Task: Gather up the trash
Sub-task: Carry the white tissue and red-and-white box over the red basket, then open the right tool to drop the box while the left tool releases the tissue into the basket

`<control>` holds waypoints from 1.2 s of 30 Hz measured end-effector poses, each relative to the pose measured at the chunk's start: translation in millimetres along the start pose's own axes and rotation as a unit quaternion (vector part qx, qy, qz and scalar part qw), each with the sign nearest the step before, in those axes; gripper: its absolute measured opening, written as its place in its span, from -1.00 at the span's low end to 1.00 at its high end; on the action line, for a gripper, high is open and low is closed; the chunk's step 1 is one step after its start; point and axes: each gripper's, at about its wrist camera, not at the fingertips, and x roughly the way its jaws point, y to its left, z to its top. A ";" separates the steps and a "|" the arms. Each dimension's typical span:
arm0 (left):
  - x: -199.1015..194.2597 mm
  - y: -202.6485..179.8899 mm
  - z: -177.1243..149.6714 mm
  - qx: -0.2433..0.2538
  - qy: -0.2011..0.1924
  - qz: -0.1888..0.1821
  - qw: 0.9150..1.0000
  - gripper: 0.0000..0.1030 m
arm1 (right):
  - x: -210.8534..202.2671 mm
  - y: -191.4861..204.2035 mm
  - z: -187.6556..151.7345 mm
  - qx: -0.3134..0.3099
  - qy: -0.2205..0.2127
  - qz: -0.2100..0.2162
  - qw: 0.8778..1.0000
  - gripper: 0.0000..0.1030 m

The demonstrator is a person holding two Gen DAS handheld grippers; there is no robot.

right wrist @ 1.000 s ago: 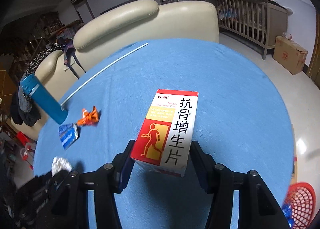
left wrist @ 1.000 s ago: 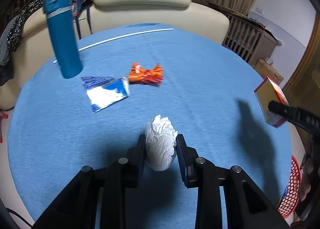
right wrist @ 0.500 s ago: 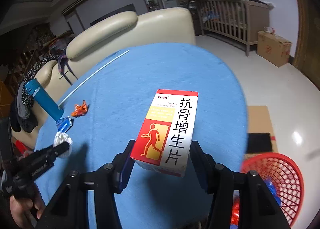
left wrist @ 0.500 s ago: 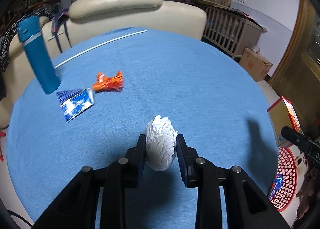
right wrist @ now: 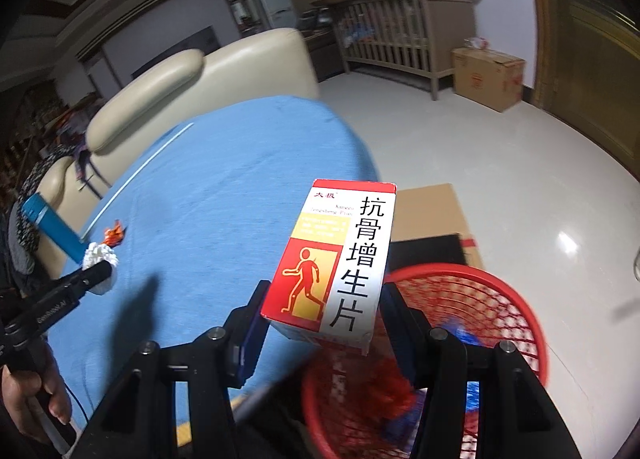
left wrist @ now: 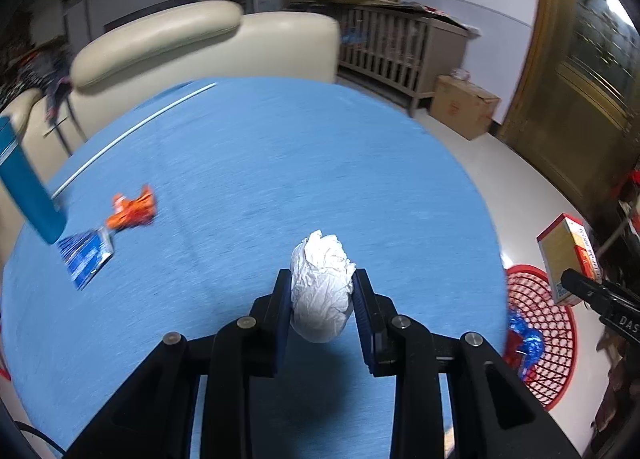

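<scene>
Blue bottle [left wrist: 24, 179]: cut off by the left edge of the left wrist view, top not seen. Blue wrapper [left wrist: 86, 257] and orange wrapper [left wrist: 132, 211]: smeared by motion blur, print unreadable. Red basket [right wrist: 480, 323]: near wall and much of the contents masked by the medicine box [right wrist: 336, 263] and the right hand-held gripper [right wrist: 320, 323]; contents blurred to red and blue shapes. Small print on the box: not legible.

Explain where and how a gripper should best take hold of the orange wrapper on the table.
Probably at the pinched middle of the orange wrapper, coming from above with the fingers across that waist. It lies low on the blue table, crumpled with both ends flared, so the narrow centre likely fits best.
</scene>
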 end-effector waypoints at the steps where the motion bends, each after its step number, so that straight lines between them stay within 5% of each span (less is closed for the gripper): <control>1: 0.1 -10.4 1.8 0.011 -0.002 -0.007 1.000 -0.40 | -2.2 -7.3 -2.3 0.004 0.000 -0.005 1.000 0.12; 16: 7.5 -112.9 9.2 0.113 0.012 -0.086 0.990 -0.40 | -10.3 -74.5 -28.9 0.043 0.028 -0.049 0.997 0.12; 36: 13.6 -145.1 4.7 0.151 0.022 -0.102 0.983 -0.40 | -8.2 -85.9 -40.0 0.052 0.035 -0.058 0.996 0.13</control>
